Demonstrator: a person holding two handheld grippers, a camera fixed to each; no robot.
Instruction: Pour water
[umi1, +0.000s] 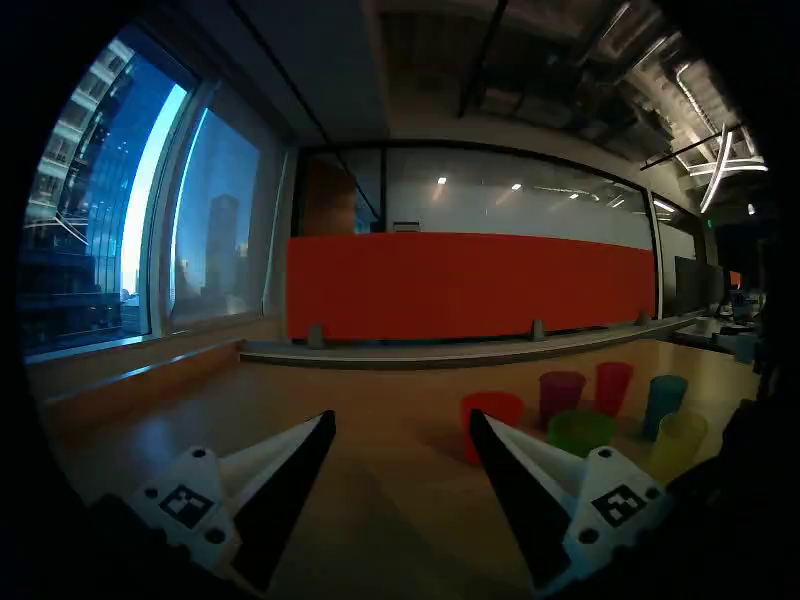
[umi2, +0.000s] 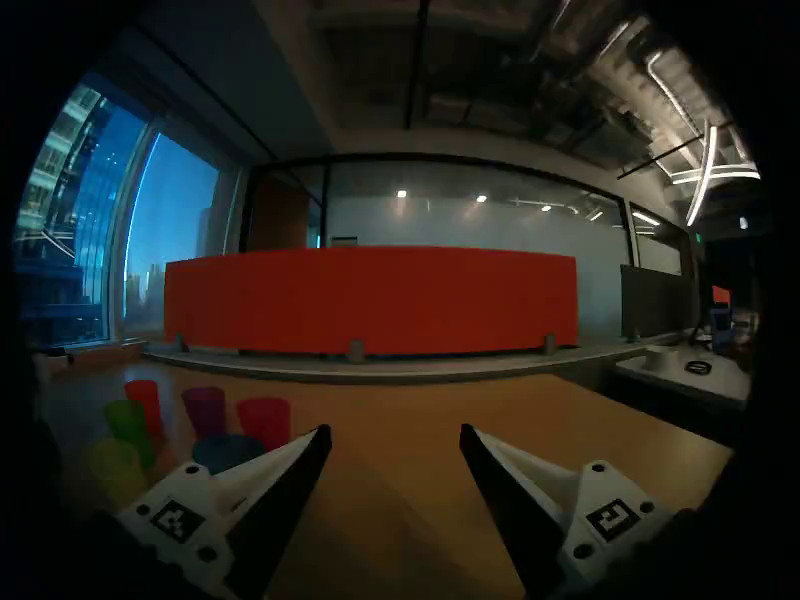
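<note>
The left tongs (umi1: 400, 420) and right tongs (umi2: 393, 432) hang released, empty, over the desk (umi1: 390, 530): one left of the coloured cups (umi1: 561, 392), the other right.

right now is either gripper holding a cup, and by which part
Nothing is held. The left gripper and the right gripper are both open, with nothing between their fingers; the cups stand untouched on the table.
</note>
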